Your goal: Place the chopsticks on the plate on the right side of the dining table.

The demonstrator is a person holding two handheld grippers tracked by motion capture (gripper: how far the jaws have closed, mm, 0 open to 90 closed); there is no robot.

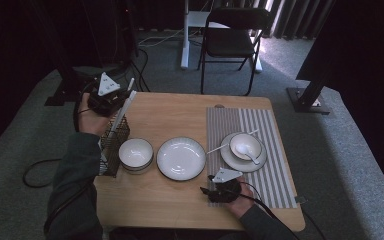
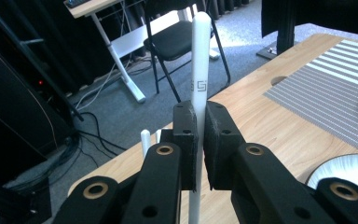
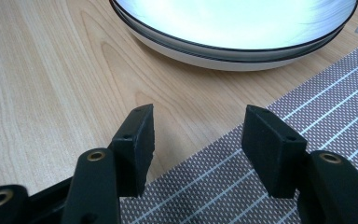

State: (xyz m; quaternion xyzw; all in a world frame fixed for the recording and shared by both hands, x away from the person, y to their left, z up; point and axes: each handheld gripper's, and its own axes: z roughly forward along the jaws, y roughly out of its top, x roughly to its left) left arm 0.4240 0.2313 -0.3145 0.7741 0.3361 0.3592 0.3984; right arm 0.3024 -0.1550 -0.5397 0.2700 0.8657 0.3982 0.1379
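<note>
White chopstick clamped upright between closed jaws of left gripper, raised above wire mesh holder at left table edge; second chopstick beside it, apparently sharing the grip. Further white sticks standing in holder below. Beside holder: bowl, then plate. On striped placemat: saucer bearing small bowl and spoon, one chopstick lying by its rim. Right gripper low at mat edge, jaws apart, empty. Extraction judged done; carrying across and placing on mat remaining.
</note>
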